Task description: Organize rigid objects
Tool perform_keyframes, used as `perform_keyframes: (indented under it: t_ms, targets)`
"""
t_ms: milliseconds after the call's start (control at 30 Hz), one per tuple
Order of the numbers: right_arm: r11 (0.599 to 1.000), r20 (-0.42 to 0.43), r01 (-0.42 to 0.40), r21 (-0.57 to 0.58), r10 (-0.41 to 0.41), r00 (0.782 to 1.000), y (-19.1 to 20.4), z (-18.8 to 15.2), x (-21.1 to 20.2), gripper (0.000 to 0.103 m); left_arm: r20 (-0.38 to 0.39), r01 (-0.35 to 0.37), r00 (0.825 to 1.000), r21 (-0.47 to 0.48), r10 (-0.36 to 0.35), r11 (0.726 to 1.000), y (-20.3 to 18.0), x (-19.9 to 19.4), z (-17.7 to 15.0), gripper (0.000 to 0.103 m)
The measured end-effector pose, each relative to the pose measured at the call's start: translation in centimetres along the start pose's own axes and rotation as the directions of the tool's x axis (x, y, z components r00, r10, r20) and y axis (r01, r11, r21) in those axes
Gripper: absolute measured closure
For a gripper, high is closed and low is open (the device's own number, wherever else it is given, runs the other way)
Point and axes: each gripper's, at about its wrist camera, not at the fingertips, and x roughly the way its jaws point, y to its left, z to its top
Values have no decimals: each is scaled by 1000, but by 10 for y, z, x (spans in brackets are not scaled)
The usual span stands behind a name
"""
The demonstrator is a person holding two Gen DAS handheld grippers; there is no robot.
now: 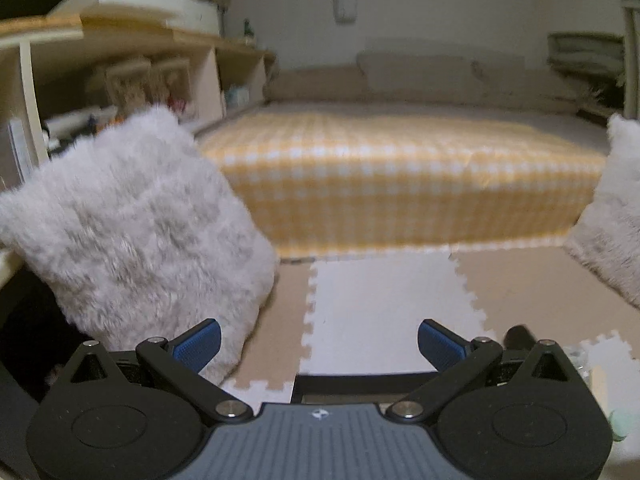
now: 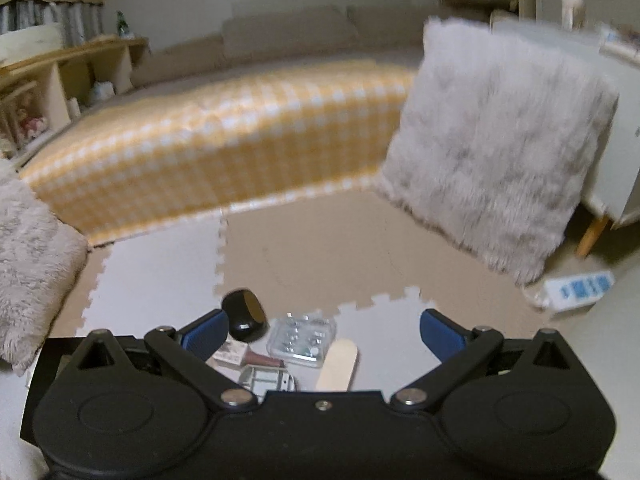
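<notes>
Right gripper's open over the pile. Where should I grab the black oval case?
Take the black oval case across its narrow width, coming from above. It lies tilted on the foam mat, beside the left fingertip of the right gripper, its rounded sides apparently free.

A: Both wrist views are dim, lit by soft, warm indoor light with no visible source. Motion blur smears the checked bedspread [image 1: 400, 176], the furry cushion [image 2: 496, 148] and the shelving.

B: And the edges?

A: Fisheye distortion bends straight lines outward; the corners fall to black. Sharpest are the near gripper bodies. Shadows are faint and diffuse on the floor mat [image 2: 320, 248]; no glare appears.
</notes>
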Motion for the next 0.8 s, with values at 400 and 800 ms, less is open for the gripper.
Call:
perform_keyframes:
  t_ms: [400,800]
  targets:
    - [992,-293,-2,124,39,955,-27,-12,99,38,-200,44,979,-7,-44,999,33,57,-25,28]
    - [977,-436,25,212,72,897,-23,-29,146,49,-412,83,906,-40,-92,996,58,95,-45,92]
